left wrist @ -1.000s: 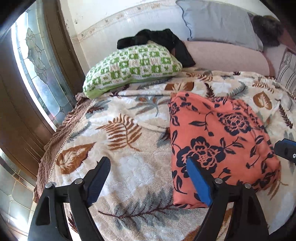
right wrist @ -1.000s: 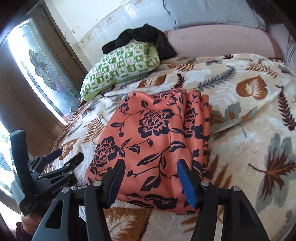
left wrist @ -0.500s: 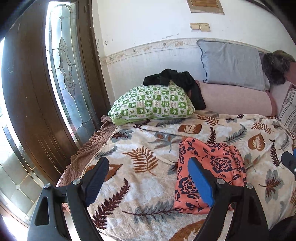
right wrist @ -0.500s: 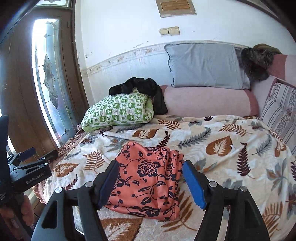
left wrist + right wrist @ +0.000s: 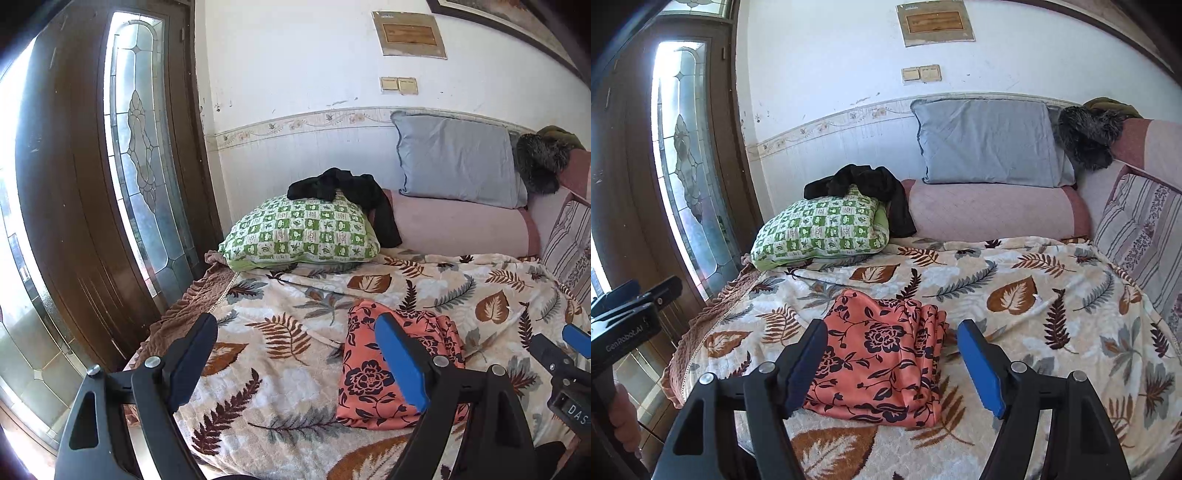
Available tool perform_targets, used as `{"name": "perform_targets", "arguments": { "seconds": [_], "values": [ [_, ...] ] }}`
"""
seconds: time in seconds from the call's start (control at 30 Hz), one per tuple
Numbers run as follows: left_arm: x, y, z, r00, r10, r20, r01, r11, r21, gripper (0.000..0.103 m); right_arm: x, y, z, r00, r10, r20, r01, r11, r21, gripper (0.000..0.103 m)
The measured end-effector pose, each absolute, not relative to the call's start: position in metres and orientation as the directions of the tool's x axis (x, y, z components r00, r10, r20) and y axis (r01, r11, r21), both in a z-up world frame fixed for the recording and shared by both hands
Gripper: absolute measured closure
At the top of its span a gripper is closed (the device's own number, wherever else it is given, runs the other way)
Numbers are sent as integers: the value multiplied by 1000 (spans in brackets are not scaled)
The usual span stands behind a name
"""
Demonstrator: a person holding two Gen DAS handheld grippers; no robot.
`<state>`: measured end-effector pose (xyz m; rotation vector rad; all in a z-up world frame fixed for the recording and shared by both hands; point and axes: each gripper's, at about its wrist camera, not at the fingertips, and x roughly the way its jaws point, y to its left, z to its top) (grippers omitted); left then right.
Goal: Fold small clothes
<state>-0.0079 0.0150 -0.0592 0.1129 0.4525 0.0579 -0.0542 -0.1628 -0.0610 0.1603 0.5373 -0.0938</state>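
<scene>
A folded orange garment with dark flowers (image 5: 364, 380) (image 5: 882, 362) lies flat on the leaf-patterned blanket (image 5: 280, 369) (image 5: 1034, 314), near its front edge. My left gripper (image 5: 295, 325) hovers above and in front of the bed, to the left of the garment, open with nothing between its fingers. My right gripper (image 5: 892, 326) hangs over the garment's near side, open and clear of the cloth. The right gripper's side shows at the edge of the left wrist view (image 5: 565, 354). A hand (image 5: 624, 417) holds the left gripper (image 5: 631, 306) at the far left of the right wrist view.
A green checked pillow (image 5: 299, 232) with a black garment (image 5: 347, 188) on it sits at the back left. Behind are a pink bolster (image 5: 454, 225) and a grey pillow (image 5: 458, 162). A striped cushion (image 5: 1137, 229) stands right. A wooden door with leaded glass (image 5: 147, 166) stands close on the left.
Both grippers have risen and drawn back from the orange garment, which now looks smaller and farther away. The right jaws stand a little wider than before.
</scene>
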Motion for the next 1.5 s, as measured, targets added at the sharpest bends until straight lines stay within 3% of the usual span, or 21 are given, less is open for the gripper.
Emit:
{"name": "perform_targets", "arguments": {
  "seconds": [0.23, 1.5],
  "values": [
    [-17, 17, -51, 902, 65, -427, -19, 993, 113, 15, -57, -159, -64, 842, -31, -538, 132, 980, 149, 27],
    [-59, 33, -19, 931, 46, -362, -24, 998, 66, 15, -88, -127, -23, 889, -35, -456, 101, 987, 123, 27]
  ]
}}
